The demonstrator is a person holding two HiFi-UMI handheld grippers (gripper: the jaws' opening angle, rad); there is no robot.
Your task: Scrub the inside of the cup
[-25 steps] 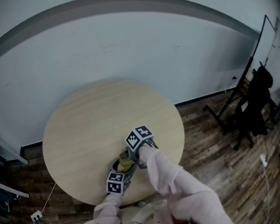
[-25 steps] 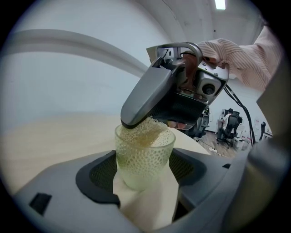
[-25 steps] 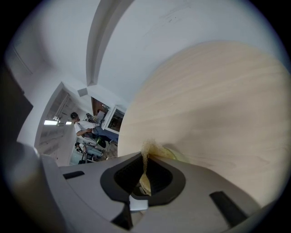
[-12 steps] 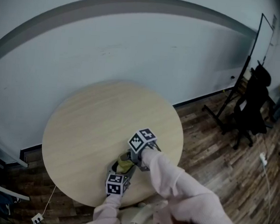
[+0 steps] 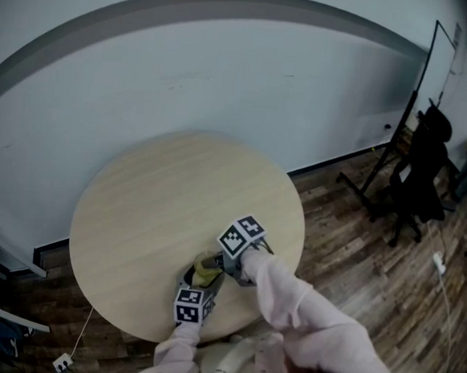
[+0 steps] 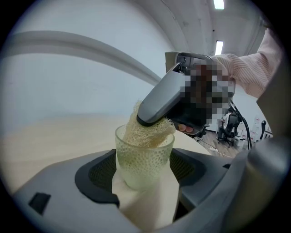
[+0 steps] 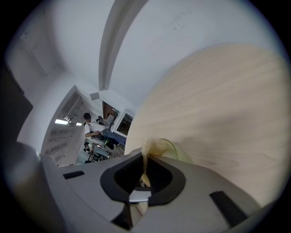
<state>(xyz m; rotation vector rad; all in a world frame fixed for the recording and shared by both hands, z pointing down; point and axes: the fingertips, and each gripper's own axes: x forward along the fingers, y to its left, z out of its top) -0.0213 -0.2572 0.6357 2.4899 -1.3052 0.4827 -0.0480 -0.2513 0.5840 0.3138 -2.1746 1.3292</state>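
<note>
Dim, soft light from ceiling strips [image 6: 218,4]; heavy fisheye bending, black vignetted corners.

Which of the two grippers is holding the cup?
The left gripper: its jaws clamp the greenish cup, while the right gripper pinches the mesh scrubber pushed into it.

Most of the cup [image 7: 178,153] behind the right tool's [image 7: 144,175] body, and barely discernible in the head view.
</note>
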